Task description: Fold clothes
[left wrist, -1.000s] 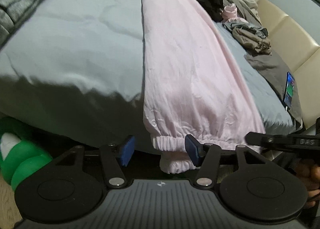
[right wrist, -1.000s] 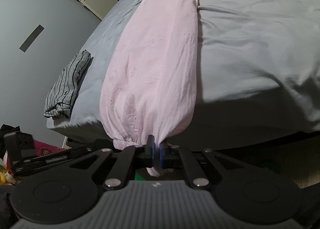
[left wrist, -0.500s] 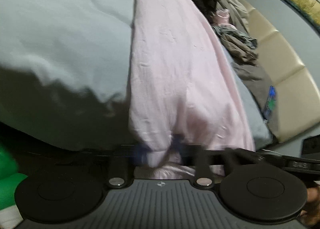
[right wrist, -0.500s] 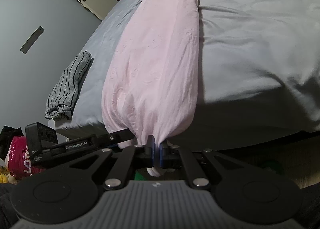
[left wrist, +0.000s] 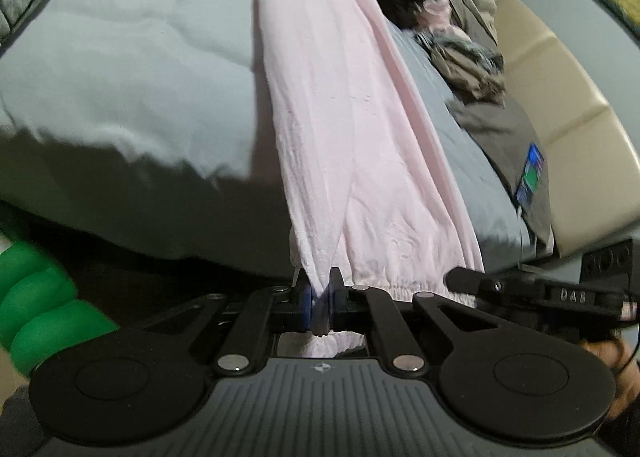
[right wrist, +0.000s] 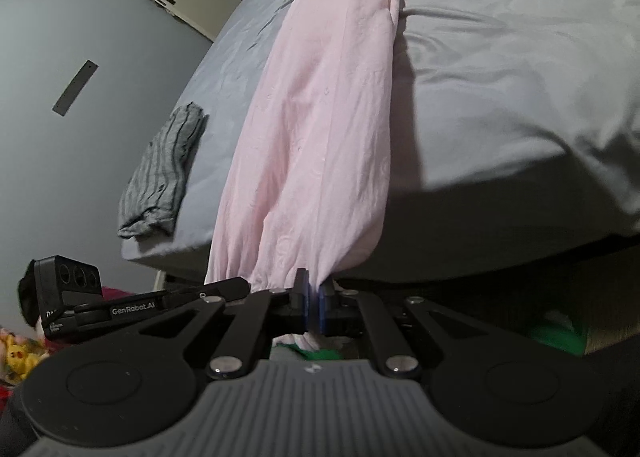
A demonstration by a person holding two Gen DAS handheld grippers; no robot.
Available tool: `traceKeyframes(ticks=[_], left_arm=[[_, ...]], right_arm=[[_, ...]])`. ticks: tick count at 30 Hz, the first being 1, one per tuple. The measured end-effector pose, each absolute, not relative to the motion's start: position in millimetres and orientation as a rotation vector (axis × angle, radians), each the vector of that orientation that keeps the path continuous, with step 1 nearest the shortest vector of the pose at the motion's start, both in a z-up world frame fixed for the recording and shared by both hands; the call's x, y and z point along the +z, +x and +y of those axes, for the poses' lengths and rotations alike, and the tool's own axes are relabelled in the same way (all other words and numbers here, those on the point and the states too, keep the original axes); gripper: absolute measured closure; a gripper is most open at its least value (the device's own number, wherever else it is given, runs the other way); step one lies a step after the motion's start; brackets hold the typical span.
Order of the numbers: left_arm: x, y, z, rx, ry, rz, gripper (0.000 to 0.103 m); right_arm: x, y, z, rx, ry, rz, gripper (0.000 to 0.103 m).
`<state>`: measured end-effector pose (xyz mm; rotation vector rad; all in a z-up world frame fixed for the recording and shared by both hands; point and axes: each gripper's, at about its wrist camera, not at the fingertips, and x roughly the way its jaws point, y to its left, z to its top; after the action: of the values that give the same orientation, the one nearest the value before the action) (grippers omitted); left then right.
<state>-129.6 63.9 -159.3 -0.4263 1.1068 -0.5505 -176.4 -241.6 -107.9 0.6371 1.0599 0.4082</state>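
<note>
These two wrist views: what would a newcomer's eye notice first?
A long pink garment runs down the middle of the grey bed, its cuffed end hanging over the near edge. Both tongs, left and right, are shut on that end. A striped grey garment lies folded near the bed's left edge.

Matte black left gripper [left wrist: 320, 307]: blue pads, silver screws, ribbed grey base; right gripper [right wrist: 314, 307] matches it.

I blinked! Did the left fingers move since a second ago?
Yes. The left gripper closed inward onto the pink trousers hem hanging off the bed.
</note>
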Motion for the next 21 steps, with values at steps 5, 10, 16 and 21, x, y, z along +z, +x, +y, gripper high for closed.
traceKeyframes(ticks=[5, 10, 16, 21], left_arm=[[-150.5, -155.4, 55.4, -0.557, -0.385, 1.176, 0.098], [-127.9, -153.3, 62.1, -0.543, -0.434, 1.210, 0.097], [-88.6, -102.2, 72.0, -0.548, -0.535, 1.155, 0.097], [-78.5, -38.0, 69.4, -0.551, -0.613, 1.127, 0.097]], right_arm=[[-103.9, -203.0, -246.6, 0.424, 0.671, 1.113, 0.098], [-90.1, -217.2, -251.8, 0.458, 0.720, 1.095, 0.098], [-54.6, -181.5, -253.4, 0.494, 0.765, 0.991, 0.098], [-30.5, -130.3, -259.8, 0.492, 0.790, 0.929, 0.098]])
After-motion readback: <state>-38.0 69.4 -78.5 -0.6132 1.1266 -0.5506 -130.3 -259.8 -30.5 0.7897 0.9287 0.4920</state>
